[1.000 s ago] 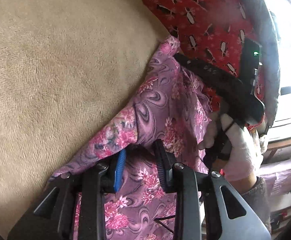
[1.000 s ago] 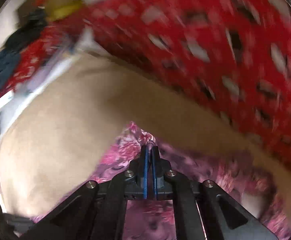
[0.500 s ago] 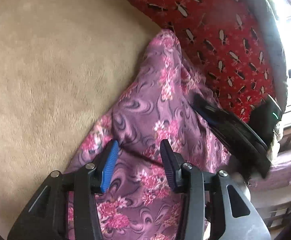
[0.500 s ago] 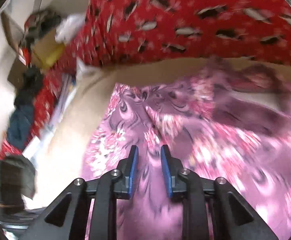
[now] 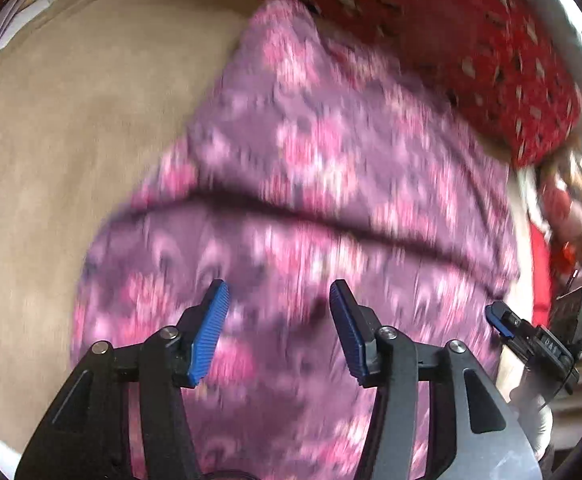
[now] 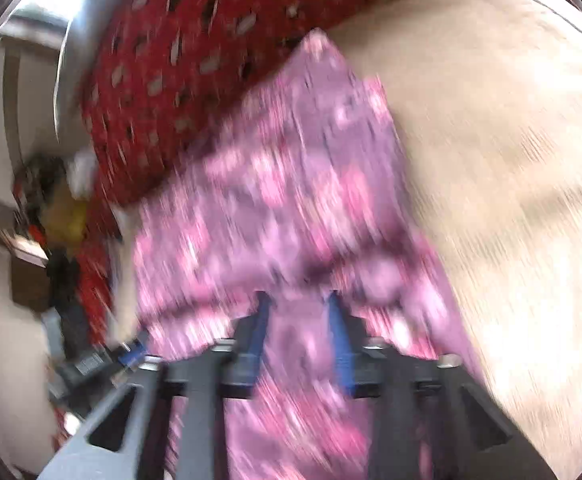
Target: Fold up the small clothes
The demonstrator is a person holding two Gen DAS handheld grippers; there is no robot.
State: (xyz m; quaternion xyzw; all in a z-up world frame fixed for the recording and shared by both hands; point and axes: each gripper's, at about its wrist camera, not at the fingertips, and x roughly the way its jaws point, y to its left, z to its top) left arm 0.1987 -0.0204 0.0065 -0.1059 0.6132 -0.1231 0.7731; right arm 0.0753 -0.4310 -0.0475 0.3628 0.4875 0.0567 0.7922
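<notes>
A purple garment with pink flowers [image 5: 311, 152] lies on a tan plush blanket [image 5: 71, 120], with a fold crease running across its middle. My left gripper [image 5: 279, 292] is open and empty just above the near part of the garment. My right gripper [image 6: 299, 300] is open above the same garment [image 6: 291, 168], blurred by motion. Its blue-tipped fingers also show at the right edge of the left wrist view [image 5: 499, 316].
A red patterned pillow or blanket [image 5: 471, 20] lies along the far side of the tan blanket and also shows in the right wrist view [image 6: 163, 72]. Clutter and a cardboard box [image 6: 31, 276] sit at the left of the right wrist view.
My right gripper let go of the garment corner and opened wide. My left gripper opened wider and pulled back. The garment now lies folded over on the blanket.
</notes>
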